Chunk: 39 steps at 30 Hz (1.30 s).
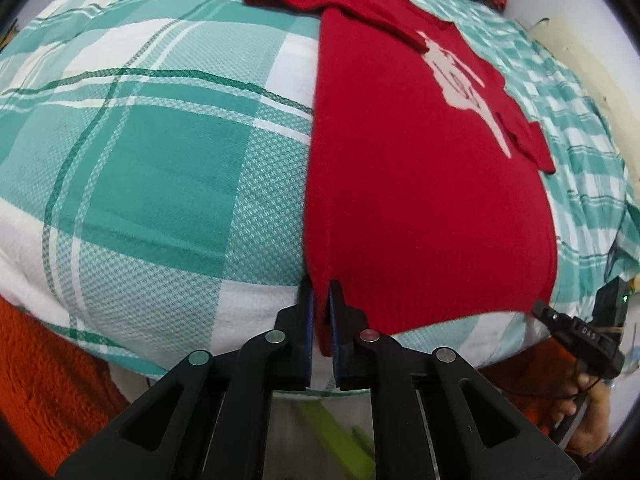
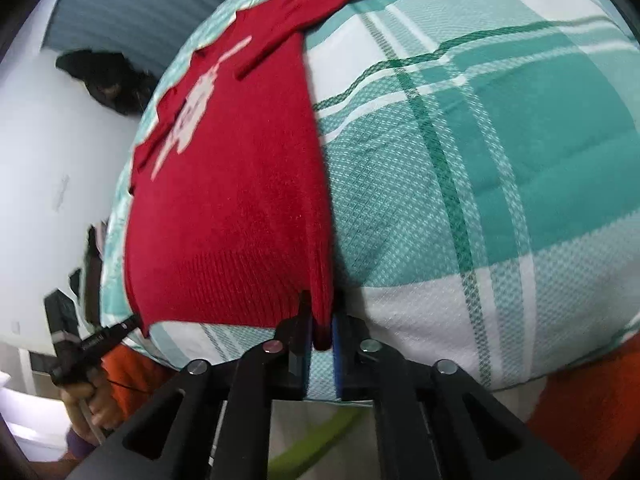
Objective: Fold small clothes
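Both jaws narrowly around sweater (image 1: 420,200) hem

Checked bedcover (image 1: 160,152) — red sweater (image 1: 420,200) flat

A small red knit sweater (image 1: 420,200) with a pale front motif lies flat on the teal plaid bedsheet (image 1: 160,140), sleeves folded inward, hem at the sheet's near edge.

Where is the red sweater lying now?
The red sweater lies flat on the teal checked blanket, its hem corners pinched by the left gripper and right gripper.
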Motion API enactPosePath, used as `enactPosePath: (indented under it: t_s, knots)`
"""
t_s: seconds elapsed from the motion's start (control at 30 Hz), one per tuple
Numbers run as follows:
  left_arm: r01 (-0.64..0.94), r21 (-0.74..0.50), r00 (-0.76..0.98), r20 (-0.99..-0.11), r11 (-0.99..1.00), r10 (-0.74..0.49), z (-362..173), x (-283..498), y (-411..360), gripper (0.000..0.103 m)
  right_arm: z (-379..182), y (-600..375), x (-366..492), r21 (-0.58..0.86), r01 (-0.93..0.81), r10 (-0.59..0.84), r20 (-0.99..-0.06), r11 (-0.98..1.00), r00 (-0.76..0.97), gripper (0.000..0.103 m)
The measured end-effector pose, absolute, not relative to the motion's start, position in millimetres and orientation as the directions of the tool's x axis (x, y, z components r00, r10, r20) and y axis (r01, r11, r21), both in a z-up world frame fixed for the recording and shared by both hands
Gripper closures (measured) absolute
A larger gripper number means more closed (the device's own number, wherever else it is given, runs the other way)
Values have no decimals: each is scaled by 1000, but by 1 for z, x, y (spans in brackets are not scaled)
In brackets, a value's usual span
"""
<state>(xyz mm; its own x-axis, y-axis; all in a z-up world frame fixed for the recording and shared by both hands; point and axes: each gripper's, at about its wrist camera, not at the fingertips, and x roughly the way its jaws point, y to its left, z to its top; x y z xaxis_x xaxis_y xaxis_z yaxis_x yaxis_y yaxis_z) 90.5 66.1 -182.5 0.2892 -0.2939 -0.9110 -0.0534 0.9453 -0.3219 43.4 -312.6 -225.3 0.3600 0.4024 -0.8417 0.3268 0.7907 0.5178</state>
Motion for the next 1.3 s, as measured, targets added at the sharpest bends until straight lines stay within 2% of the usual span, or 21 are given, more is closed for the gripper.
enactPosePath:
  t_s: [0.03,0.07,0.1,0.13,0.17,0.2,0.27,0.43,0.57,0.63,0.83,0.93,1.07,1.1,1.17,1.2,1.3]
  knots:
    - [-54,-328,284,-911,943,-301,-181,89,68,89,-223,-312,42,515,327,397,-842,792,365,84]
    - [-57,-332,277,-911,942,-305,-181,85,72,79,-220,-312,39,497,327,378,-851,804,364,81]
    - [-64,-326,267,-916,943,-298,-180,81,75,64,-217,-310,38,472,327,354,-863,819,360,71]
    - [-75,-304,255,-927,950,-276,-179,76,77,53,-214,-307,35,445,330,328,-876,832,354,58]
    - [-94,-246,240,-946,965,-218,-179,70,80,27,-212,-304,32,408,342,292,-893,847,342,50]
    - [-114,-178,230,-962,977,-148,-179,64,84,17,-210,-302,30,373,356,258,-908,857,329,38]
    - [-130,-93,230,-971,987,-61,-178,55,91,18,-207,-305,22,293,403,174,-936,867,306,36]
    - [-240,-136,385,-922,961,-34,-147,39,124,18,-187,-319,5,236,491,44,-928,839,370,36]
    - [-298,-75,478,-875,952,81,-132,31,135,18,-162,-314,6,174,481,-66,-895,859,440,36]
    - [-321,-64,494,-863,945,110,-129,32,137,18,-150,-304,20,141,401,-73,-878,905,473,36]
    - [-368,-65,491,-861,928,134,-137,34,150,18,-129,-254,110,-36,-69,5,-856,997,516,37]
    - [-400,-87,469,-875,913,122,-140,40,156,18,-141,-232,168,-149,-215,-19,-859,965,512,37]
    - [-443,-100,440,-890,891,119,-147,44,164,18,-185,-198,229,-341,-385,-121,-862,858,492,40]
    - [-453,-100,430,-895,886,118,-149,45,165,18,-194,-194,236,-372,-405,-145,-859,835,491,43]
    - [-463,-96,412,-903,881,118,-153,46,166,18,-209,-194,252,-390,-435,-155,-861,811,483,63]
    - [-465,-93,408,-905,881,120,-154,47,166,18,-207,-200,257,-367,-429,-142,-870,825,473,91]
    - [-459,-81,404,-906,885,126,-155,50,163,18,-173,-244,258,-268,-274,-90,-847,924,524,94]
